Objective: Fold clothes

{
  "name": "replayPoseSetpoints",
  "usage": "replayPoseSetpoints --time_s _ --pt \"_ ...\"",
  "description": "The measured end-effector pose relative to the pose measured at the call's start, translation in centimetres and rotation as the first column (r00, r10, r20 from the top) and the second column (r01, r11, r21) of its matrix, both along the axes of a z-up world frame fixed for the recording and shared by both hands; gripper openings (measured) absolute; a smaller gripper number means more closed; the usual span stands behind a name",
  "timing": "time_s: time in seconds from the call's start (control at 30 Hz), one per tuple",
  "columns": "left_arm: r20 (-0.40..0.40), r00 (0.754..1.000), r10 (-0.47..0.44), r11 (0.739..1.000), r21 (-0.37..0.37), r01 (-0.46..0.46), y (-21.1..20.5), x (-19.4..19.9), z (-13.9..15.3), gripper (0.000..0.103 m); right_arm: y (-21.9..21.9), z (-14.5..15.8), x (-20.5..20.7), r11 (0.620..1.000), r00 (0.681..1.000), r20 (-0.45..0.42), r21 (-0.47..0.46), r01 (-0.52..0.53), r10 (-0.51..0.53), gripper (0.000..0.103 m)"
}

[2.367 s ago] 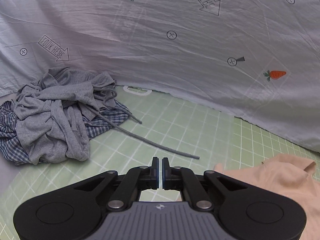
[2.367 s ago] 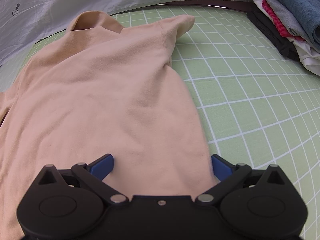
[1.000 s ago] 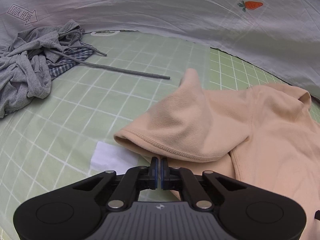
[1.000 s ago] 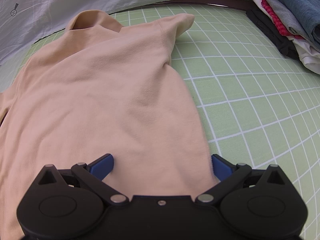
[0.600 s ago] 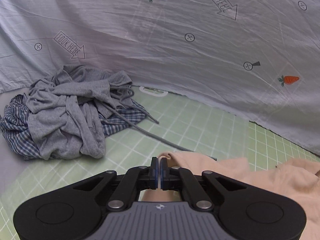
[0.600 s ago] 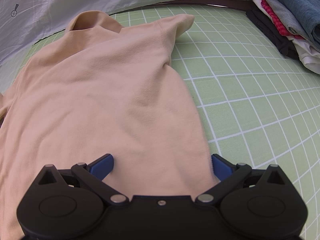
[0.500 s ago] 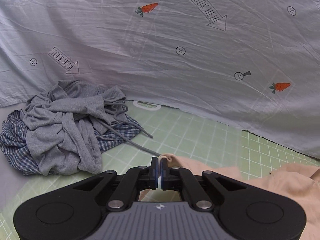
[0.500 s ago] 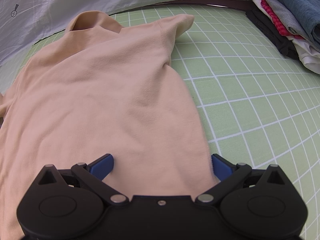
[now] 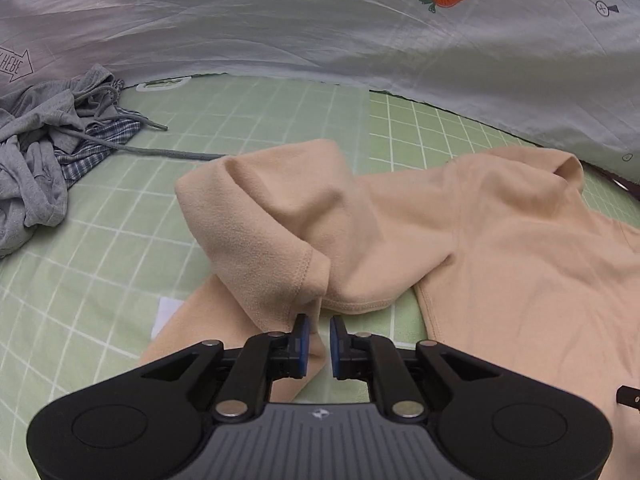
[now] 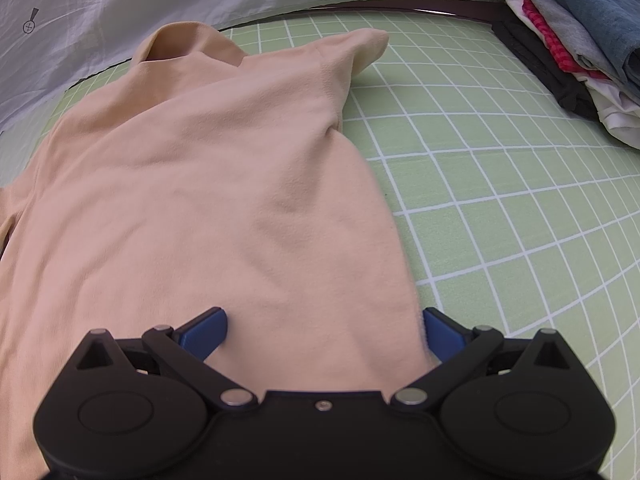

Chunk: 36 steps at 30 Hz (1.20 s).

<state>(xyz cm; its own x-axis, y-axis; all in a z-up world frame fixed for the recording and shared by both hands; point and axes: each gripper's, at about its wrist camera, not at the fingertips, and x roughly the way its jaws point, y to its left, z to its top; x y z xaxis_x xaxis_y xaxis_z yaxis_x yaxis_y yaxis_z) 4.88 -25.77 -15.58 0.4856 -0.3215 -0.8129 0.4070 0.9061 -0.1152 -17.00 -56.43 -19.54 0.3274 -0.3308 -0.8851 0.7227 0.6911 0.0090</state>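
A peach shirt (image 10: 208, 184) lies flat on the green grid mat (image 10: 500, 200), its length running away from the wide-open right gripper (image 10: 322, 330); the left gripper (image 9: 318, 332) (slightly parted, empty) sits just beside the doubled-over sleeve (image 9: 272, 216)

A: Right tongs (image 10: 323, 330) state?

B: Spread wide, straddling the lower part of the peach shirt (image 10: 208, 184), which lies flat on the green gridded surface (image 10: 500, 208).

A: Ahead of the tongs?

B: Collar far ahead, one sleeve ahead and to the right. Stack of folded clothes (image 10: 576, 36) far right; printed white sheet (image 10: 100, 4) beyond, left.
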Motion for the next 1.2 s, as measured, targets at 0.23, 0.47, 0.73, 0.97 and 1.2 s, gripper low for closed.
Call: replayPoseSetpoints --time_s 0.23,0.47,0.73,0.97,1.2 --pt "0.033 0.981 0.19 0.981 -0.058 -0.188 5.4 0.9 1.7 0.026 0.2 -0.1 -0.1 1.0 1.0 0.003 -0.003 0.003 -0.003 0.103" --pt "0.012 0.952 0.307 0.952 0.005 -0.307 9.4 1.4 0.3 0.03 0.2 -0.1 0.0 1.0 1.0 0.002 -0.005 0.005 -0.005 0.103" --pt "0.013 0.919 0.393 0.919 -0.007 -0.393 11.9 1.2 -0.6 0.035 0.3 -0.1 0.0 1.0 1.0 -0.001 -0.005 0.015 -0.015 0.103" --pt "-0.022 0.95 0.312 0.95 0.006 -0.312 9.3 0.7 -2.1 0.054 0.3 0.0 0.0 0.999 0.999 -0.018 0.019 0.043 -0.043 0.103" --pt "0.008 0.969 0.245 0.969 0.044 -0.245 9.4 1.4 -2.1 0.009 1.5 0.0 -0.3 0.998 0.998 -0.027 0.023 0.061 -0.06 0.103"
